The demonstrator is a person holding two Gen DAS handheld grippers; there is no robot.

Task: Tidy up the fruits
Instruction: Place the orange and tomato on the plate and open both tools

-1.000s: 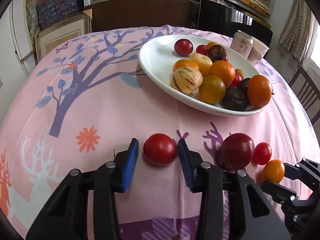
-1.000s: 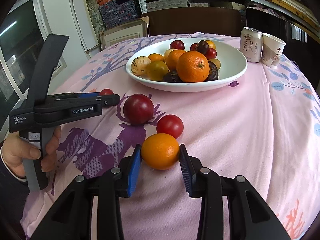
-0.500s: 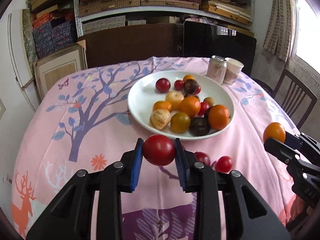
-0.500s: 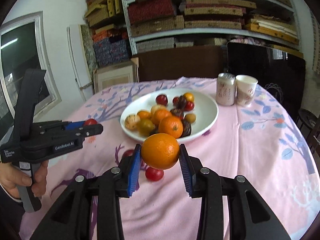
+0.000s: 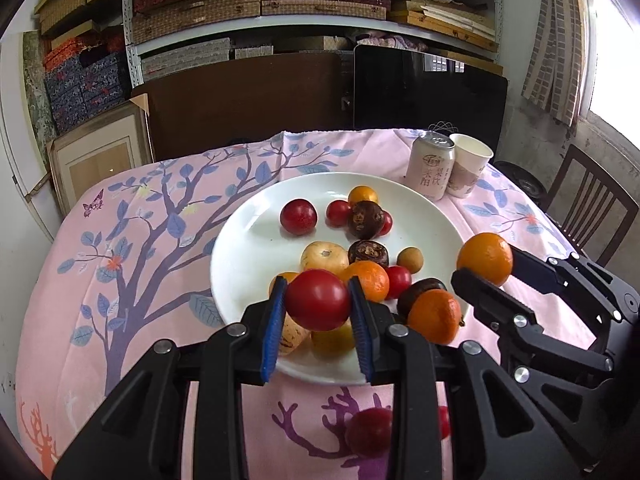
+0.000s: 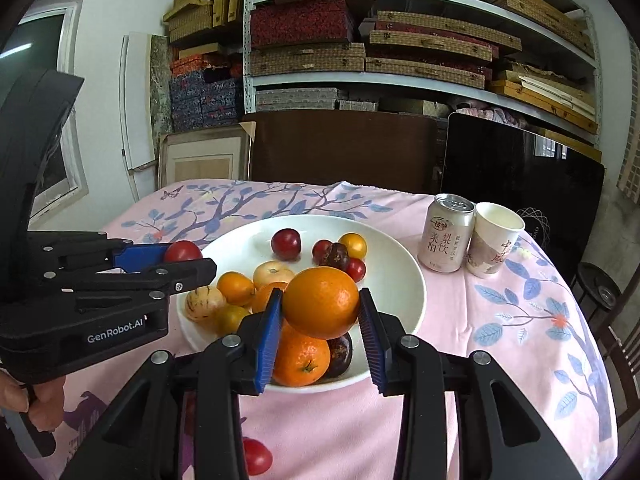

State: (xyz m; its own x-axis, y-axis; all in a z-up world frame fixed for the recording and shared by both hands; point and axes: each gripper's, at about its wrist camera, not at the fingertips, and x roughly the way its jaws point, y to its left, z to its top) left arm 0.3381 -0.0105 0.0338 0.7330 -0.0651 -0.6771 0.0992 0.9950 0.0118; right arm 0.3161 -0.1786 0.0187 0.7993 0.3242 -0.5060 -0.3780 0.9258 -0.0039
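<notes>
Shelves full of flat boxes fill the wall behind the round surface (image 6: 500, 360) with its pink tree-print cloth. On it sits the big white round plate (image 6: 400, 280), already piled with small fruits. A pale drink can (image 6: 446, 236) and a white paper cup (image 6: 494, 242) stand just beside the plate.

Right tongs (image 6: 322, 312) are closed on a round orange fruit (image 6: 322, 302), held up over the plate's near edge. It looks firm and a bit heavy, so the grip across its middle seems good.

Left tongs (image 5: 318, 306) are shut on a smooth red tomato (image 5: 318, 300), held over the plate's near side. It looks soft and slippery, so a gentle squeeze seems best. Two small red fruits (image 5: 370, 432) lie on the cloth.
</notes>
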